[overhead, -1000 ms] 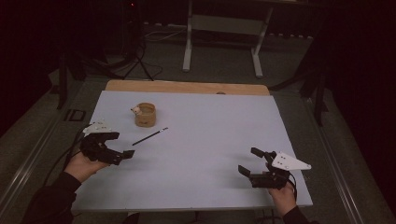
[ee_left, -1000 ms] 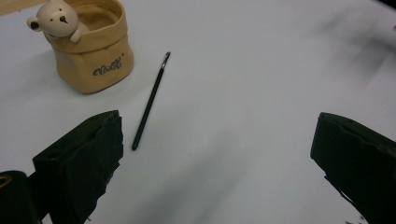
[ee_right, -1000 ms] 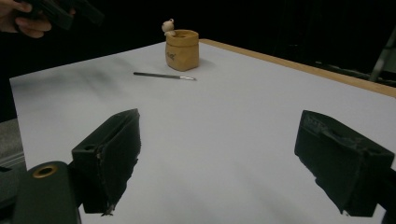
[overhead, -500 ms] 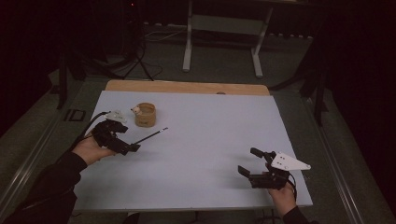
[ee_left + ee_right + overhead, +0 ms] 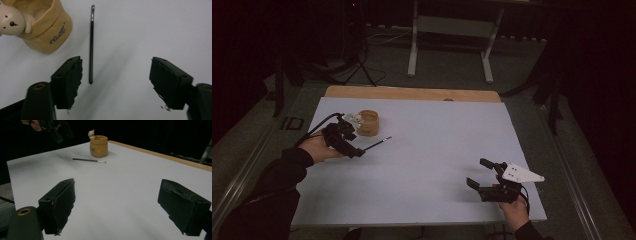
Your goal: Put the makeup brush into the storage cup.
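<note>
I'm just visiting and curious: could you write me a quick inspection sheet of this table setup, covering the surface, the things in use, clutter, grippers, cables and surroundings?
Surface: white table top, bare over most of it, with a wooden strip along the far edge.
Job's things: thin black pen lying flat; tan pot with a small bear figure on its rim, standing beside the pen without touching it.
Clutter: nothing seen.
Grippers: left gripper open, jaws either side of the pen's near end; right gripper open, holding nothing, low at the near right.
Cables: black cable trailing from the left gripper.
Surroundings: dark room, metal stand on the floor behind.
</note>
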Tool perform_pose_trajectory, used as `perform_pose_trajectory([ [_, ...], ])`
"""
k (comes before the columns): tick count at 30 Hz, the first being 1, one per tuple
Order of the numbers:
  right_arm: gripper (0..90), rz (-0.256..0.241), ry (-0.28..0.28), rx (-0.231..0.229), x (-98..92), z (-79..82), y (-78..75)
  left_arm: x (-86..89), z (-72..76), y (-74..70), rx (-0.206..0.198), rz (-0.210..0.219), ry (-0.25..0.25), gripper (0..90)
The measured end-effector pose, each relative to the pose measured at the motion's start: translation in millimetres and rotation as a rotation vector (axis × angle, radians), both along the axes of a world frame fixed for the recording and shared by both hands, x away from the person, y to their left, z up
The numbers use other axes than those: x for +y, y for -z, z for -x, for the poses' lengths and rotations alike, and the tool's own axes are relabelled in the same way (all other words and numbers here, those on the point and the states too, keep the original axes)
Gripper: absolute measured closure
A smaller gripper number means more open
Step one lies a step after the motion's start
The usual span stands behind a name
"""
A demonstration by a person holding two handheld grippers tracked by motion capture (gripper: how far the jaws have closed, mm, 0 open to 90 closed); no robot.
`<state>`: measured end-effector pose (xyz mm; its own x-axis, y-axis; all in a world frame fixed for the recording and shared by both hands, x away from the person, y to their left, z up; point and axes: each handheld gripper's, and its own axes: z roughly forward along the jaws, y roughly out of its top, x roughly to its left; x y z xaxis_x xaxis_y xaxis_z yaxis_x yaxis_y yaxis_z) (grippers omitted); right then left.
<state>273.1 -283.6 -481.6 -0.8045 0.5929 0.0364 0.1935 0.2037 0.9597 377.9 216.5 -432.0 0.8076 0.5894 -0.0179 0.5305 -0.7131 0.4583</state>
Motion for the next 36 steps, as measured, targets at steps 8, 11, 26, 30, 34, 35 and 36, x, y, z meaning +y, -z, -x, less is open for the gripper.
perform_pose_trajectory([
  [8, 14.3, 0.002, -0.006, -0.001, 0.5, 0.4, 0.3, -5.8, -12.4, 5.3, 0.056, -0.079, -0.008, 36.5],
  [11, 14.3, -0.003, -0.006, 0.000, 0.2, 0.3, 0.1, -8.6, -15.1, 9.9, 0.069, -0.111, -0.006, 39.2],
  [26, 14.4, -0.004, -0.013, 0.004, 0.7, 0.3, 0.0, -10.5, -33.9, 37.6, 0.089, -0.199, 0.001, 50.3],
  [30, 14.5, -0.005, -0.015, 0.003, 0.9, 0.3, -0.2, -13.6, -36.7, 44.4, 0.103, -0.195, 0.021, 57.5],
  [34, 14.5, -0.004, -0.016, 0.006, 1.1, 0.4, -0.1, -18.3, -40.0, 51.1, 0.106, -0.221, 0.038, 60.4],
  [35, 14.5, -0.005, -0.017, 0.005, 1.1, 0.4, -0.1, -19.1, -41.2, 52.5, 0.103, -0.230, 0.038, 63.2],
  [36, 14.5, -0.005, -0.017, 0.005, 1.1, 0.4, -0.1, -19.8, -42.0, 54.1, 0.109, -0.234, 0.037, 63.2],
])
